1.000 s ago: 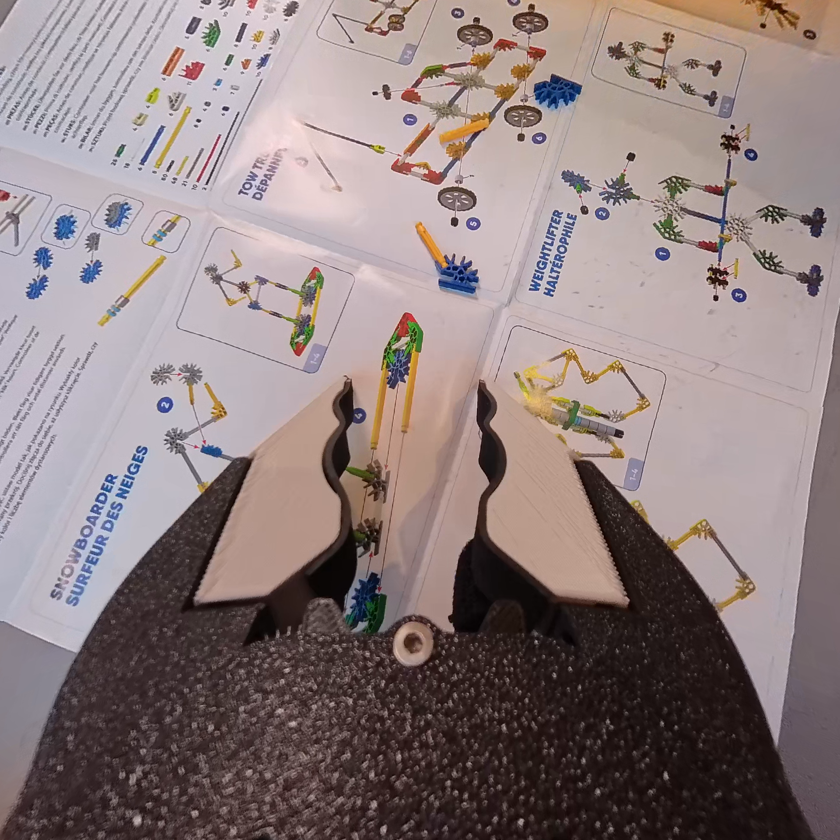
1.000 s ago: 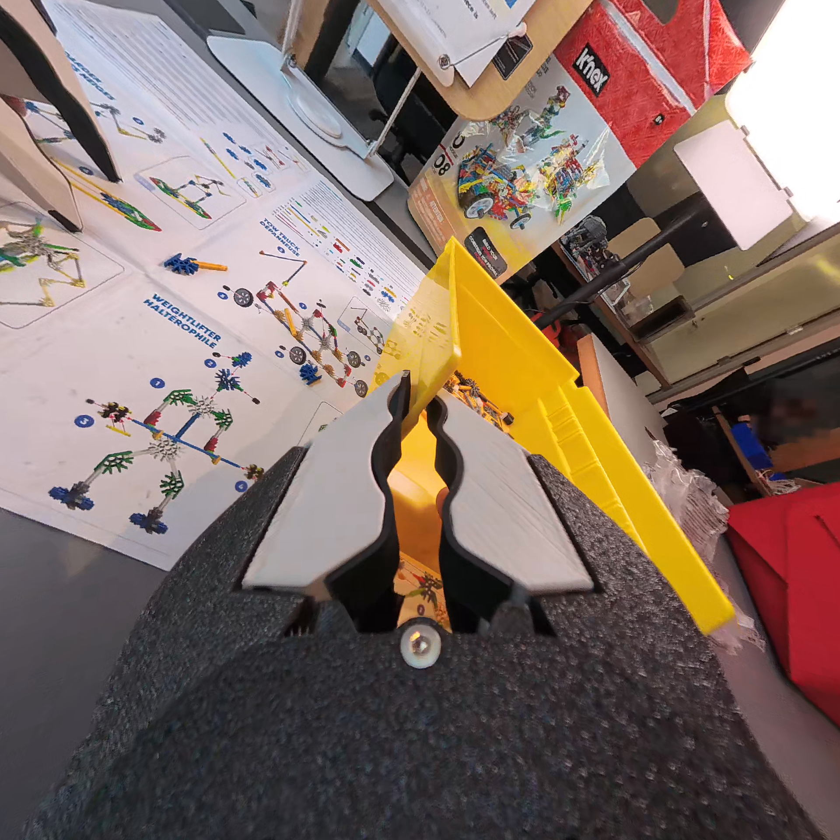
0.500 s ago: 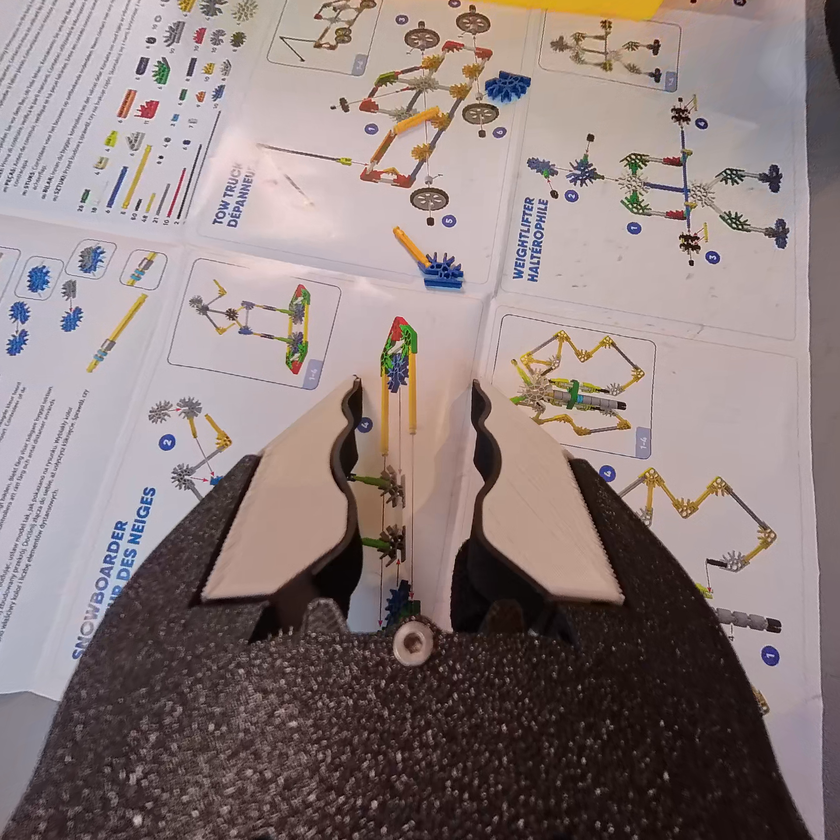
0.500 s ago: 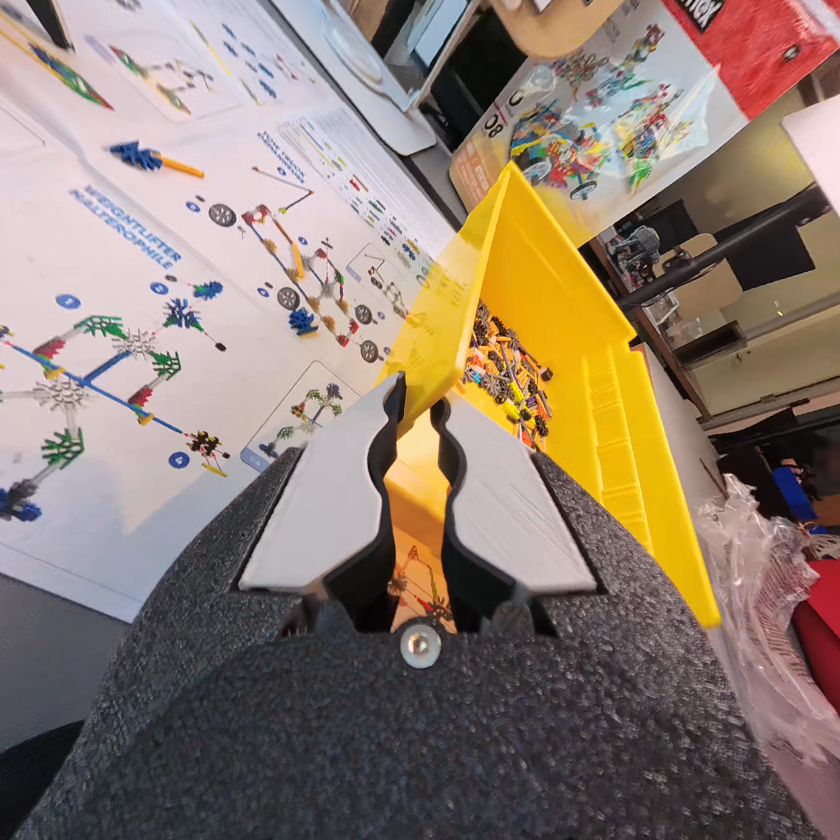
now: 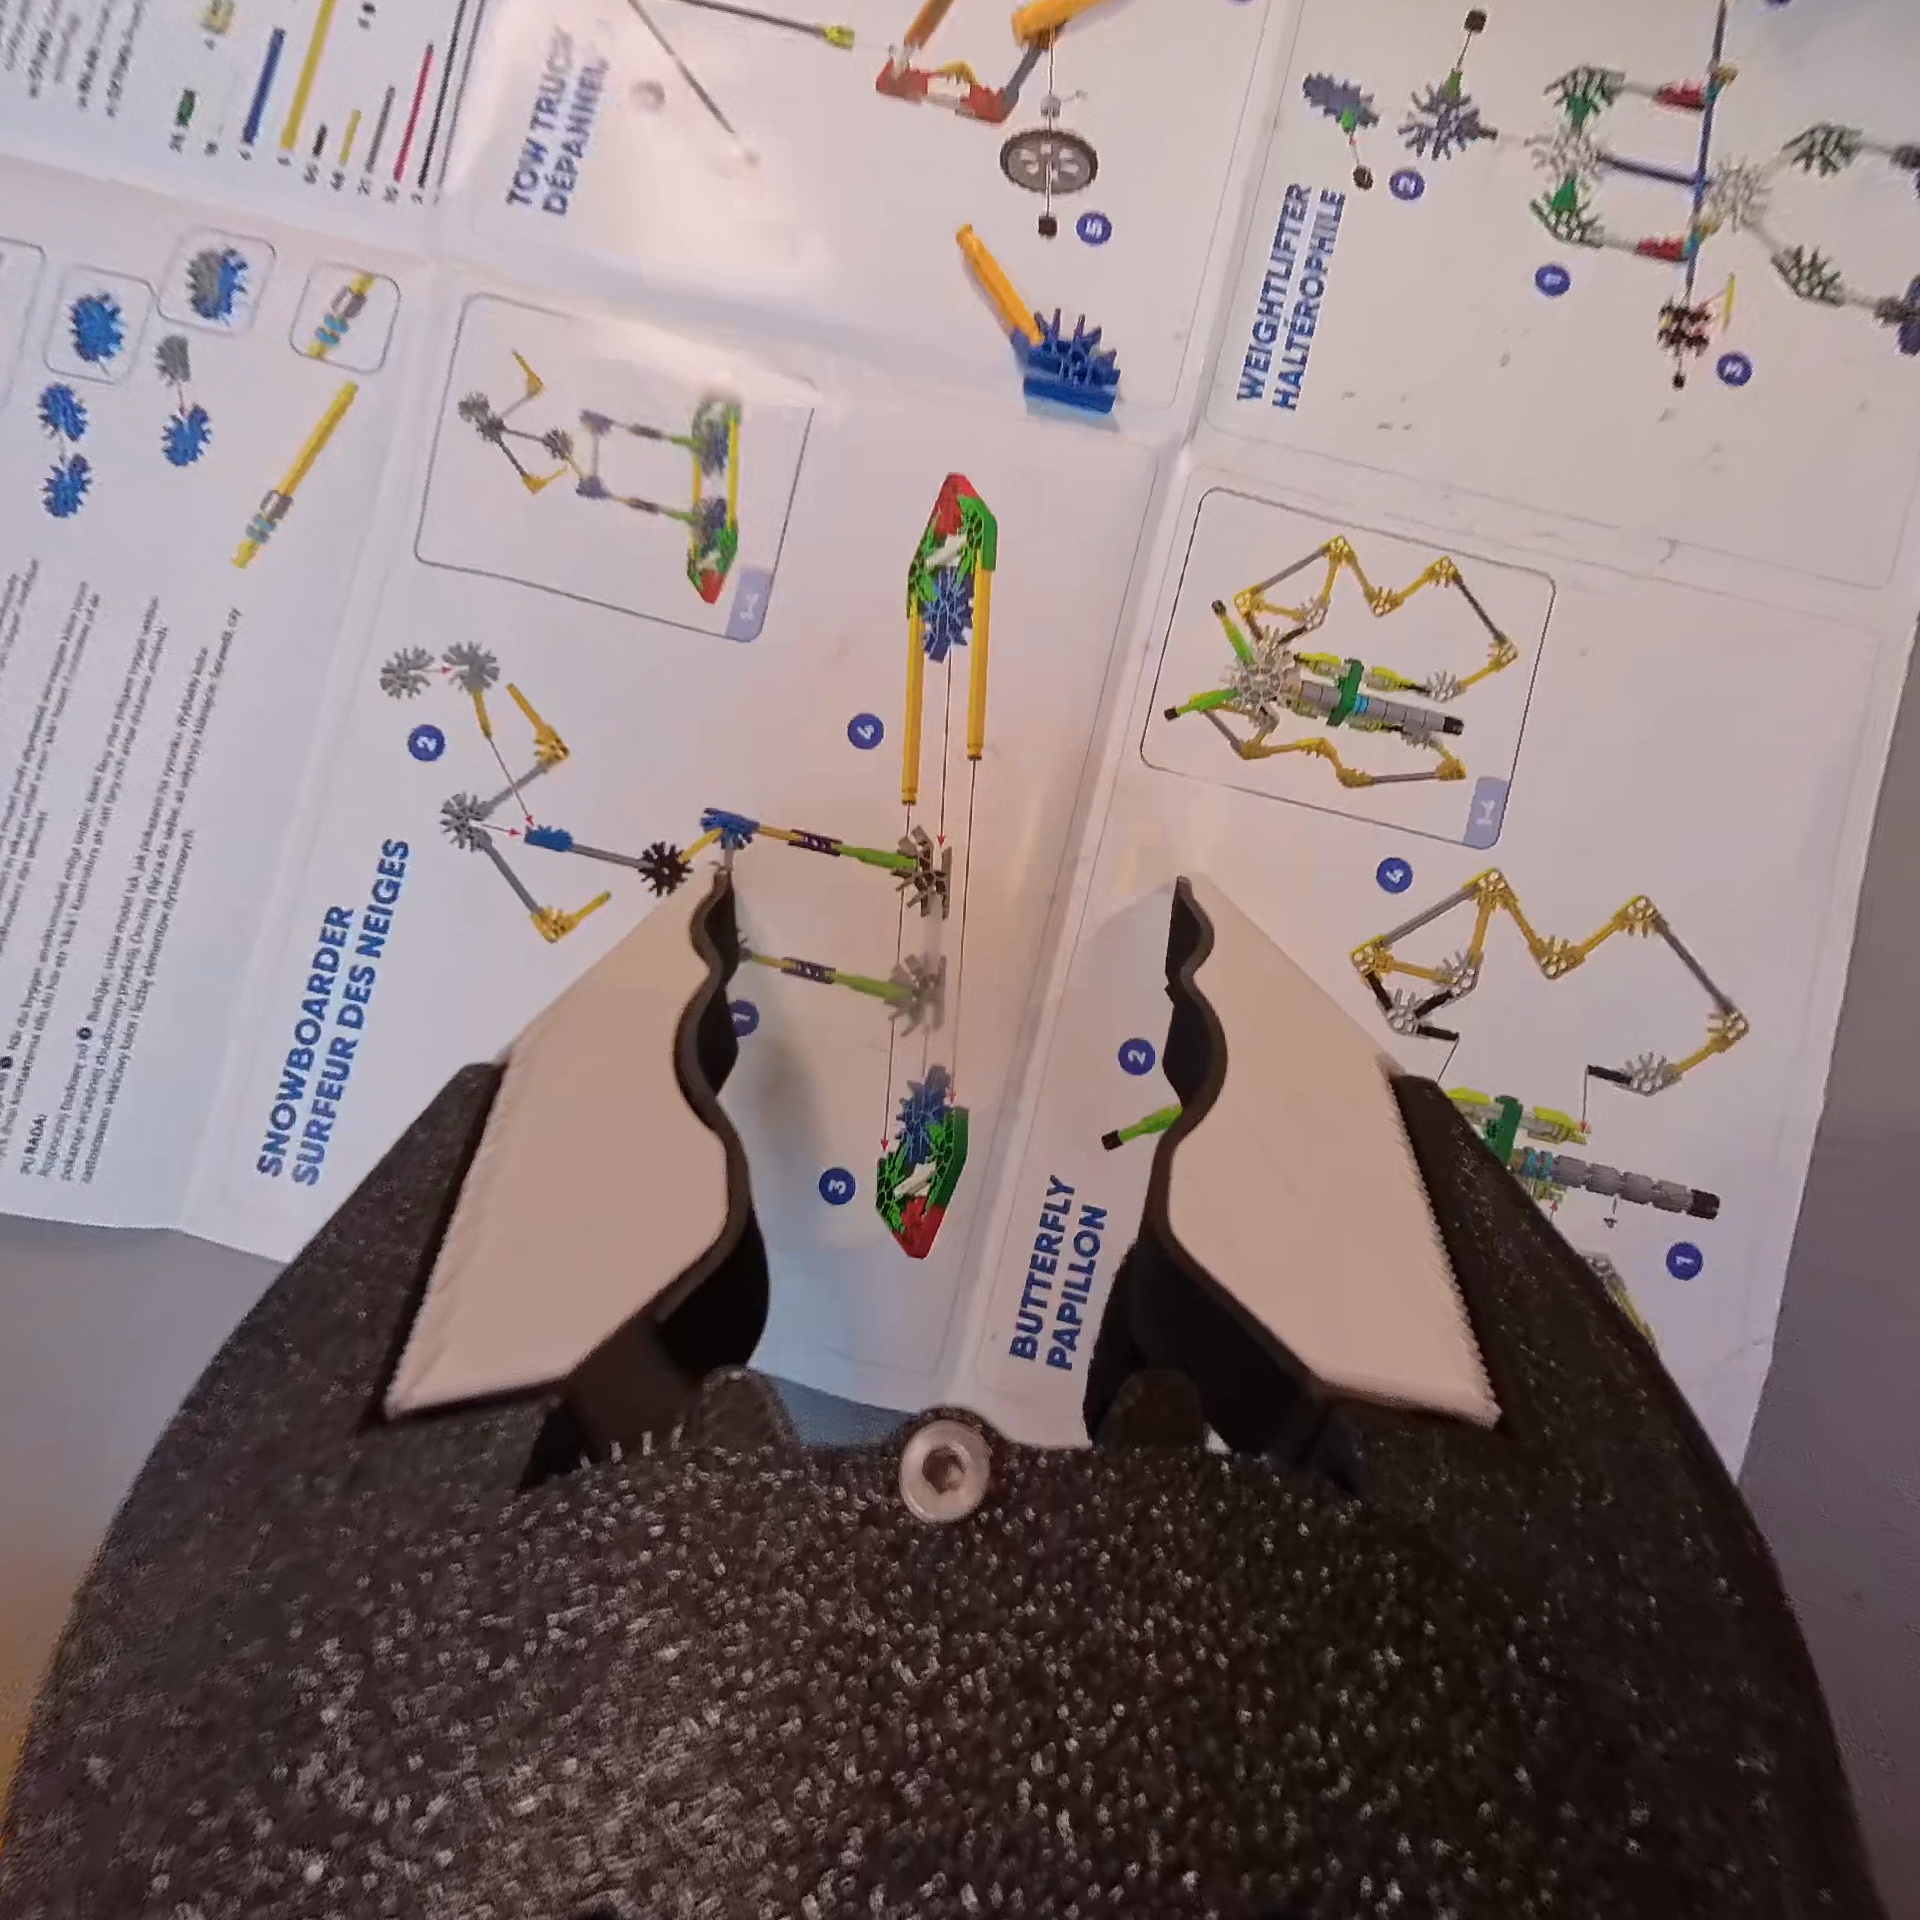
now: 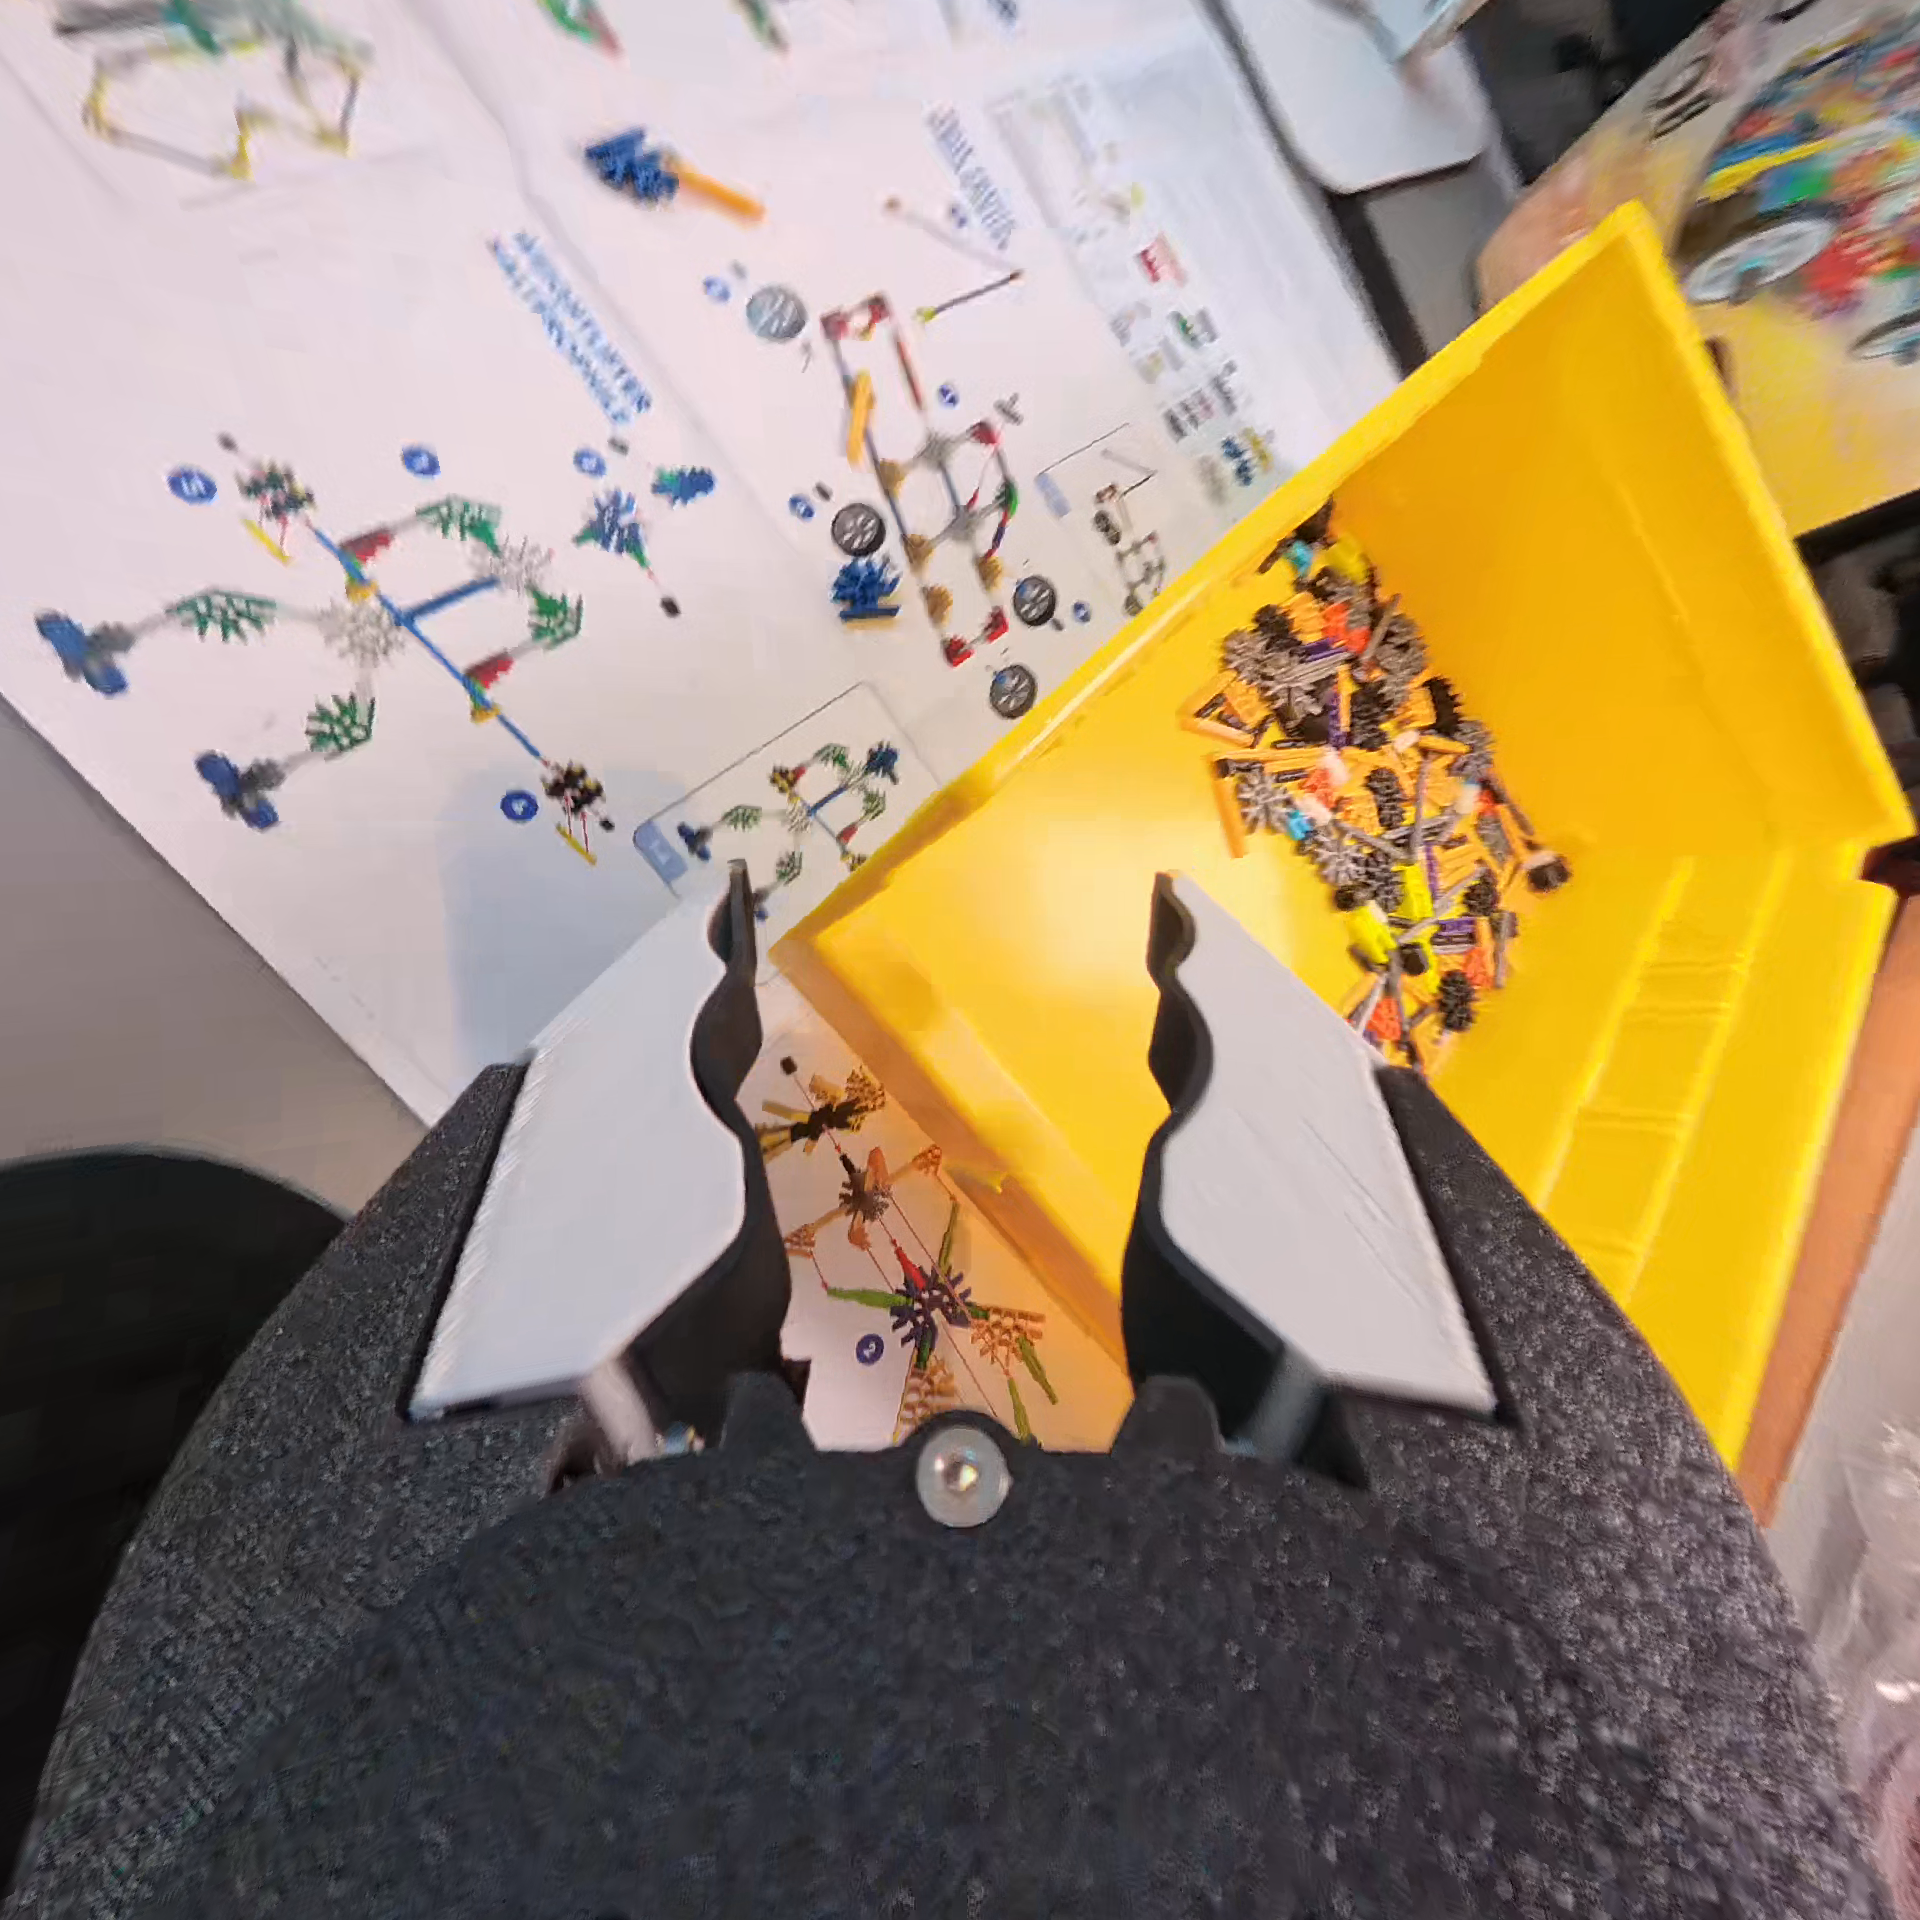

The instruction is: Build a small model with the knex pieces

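My left gripper [image 5: 951, 885] is open and empty, low over a white printed instruction sheet [image 5: 1070, 623] near its front edge. A blue connector with a yellow rod [image 5: 1065, 358] lies on the sheet ahead of it. My right gripper [image 6: 951, 878] is open and empty. Its jaws stand on either side of the near corner of a yellow bin [image 6: 1558, 468] without gripping it. The bin rests on the sheet [image 6: 312, 312] and holds a heap of small construction pieces [image 6: 1371, 748]. The same blue connector with its yellow rod [image 6: 649, 166] lies far ahead on the left.
A second blue connector [image 6: 868, 587] lies on the sheet beside the bin. A colourful toy box [image 6: 1818, 208] stands behind the bin. A white stand base [image 6: 1392, 104] sits at the far edge. Grey table [image 5: 104, 1299] borders the sheet. A dark object [image 6: 104, 1299] is at lower left.
My right gripper was shut on the tilted yellow bin's wall; it has let go and opened, and the bin now lies flat. My left gripper has opened wider and drawn back along the sheet.
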Action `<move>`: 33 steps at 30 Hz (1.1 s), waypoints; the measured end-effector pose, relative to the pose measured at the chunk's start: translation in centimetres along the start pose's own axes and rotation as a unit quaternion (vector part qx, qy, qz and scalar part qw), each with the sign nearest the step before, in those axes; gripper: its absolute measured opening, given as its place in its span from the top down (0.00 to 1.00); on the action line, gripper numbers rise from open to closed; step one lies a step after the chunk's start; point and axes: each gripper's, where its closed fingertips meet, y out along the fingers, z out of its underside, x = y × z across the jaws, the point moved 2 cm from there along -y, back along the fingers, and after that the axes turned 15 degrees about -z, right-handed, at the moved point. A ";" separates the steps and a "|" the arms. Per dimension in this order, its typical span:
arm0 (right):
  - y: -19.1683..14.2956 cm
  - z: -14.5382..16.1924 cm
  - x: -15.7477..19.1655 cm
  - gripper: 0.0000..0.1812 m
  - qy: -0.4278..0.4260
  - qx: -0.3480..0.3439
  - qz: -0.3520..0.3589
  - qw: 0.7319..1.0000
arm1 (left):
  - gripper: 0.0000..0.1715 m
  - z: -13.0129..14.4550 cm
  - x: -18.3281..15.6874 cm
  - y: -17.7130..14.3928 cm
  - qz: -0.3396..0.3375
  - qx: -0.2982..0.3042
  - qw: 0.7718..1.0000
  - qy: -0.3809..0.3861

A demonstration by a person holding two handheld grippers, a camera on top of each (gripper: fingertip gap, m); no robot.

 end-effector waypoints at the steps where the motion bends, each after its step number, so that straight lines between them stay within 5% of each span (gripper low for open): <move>1: 0.7 0.6 0.0 0.61 -0.014 0.024 -0.009 1.000 | 0.51 0.2 0.1 0.0 0.004 0.000 1.000 0.000; 6: 1.9 1.5 1.1 0.84 -0.004 0.044 -0.065 0.997 | 0.51 0.2 0.2 0.1 0.014 -0.010 1.000 0.018; 20: 0.9 1.9 1.2 0.86 0.080 0.023 0.017 0.996 | 0.51 -0.5 1.7 0.8 0.050 -0.032 0.996 0.069; 25: -3.5 -2.7 2.0 0.76 0.095 -0.054 0.034 0.993 | 0.53 0.8 1.7 -1.6 -0.009 -0.029 0.999 0.020; 33: -2.4 -3.1 0.8 0.78 0.165 -0.040 0.066 0.983 | 0.53 4.0 1.3 -2.6 -0.027 -0.022 0.998 -0.048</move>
